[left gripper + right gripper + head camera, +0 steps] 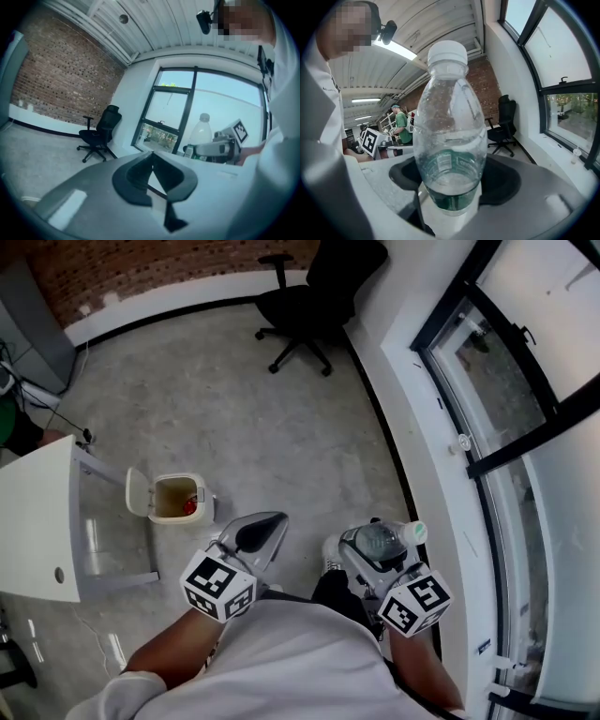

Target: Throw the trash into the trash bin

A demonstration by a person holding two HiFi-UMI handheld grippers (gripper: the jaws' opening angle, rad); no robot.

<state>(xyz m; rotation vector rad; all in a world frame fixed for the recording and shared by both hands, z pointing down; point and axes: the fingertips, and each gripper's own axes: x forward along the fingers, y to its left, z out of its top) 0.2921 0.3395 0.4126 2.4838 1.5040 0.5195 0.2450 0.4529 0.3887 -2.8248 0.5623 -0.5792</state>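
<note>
A small white trash bin (176, 499) stands on the grey floor with its lid flipped open to the left and something red inside. My right gripper (378, 552) is shut on a clear plastic bottle (384, 540) with a white cap and a green label. In the right gripper view the bottle (450, 131) stands upright between the jaws of the right gripper (452, 190). My left gripper (255, 534) is shut with nothing in it, just right of the bin and above the floor. In the left gripper view the left gripper (151, 159) has its jaws together, and the bottle (201, 133) shows beyond.
A white table (37, 521) stands left of the bin. A black office chair (309, 296) sits far ahead by the window wall (506, 427), which runs along the right. A brick wall (141, 263) closes the far end. A person in green (401, 124) stands in the distance.
</note>
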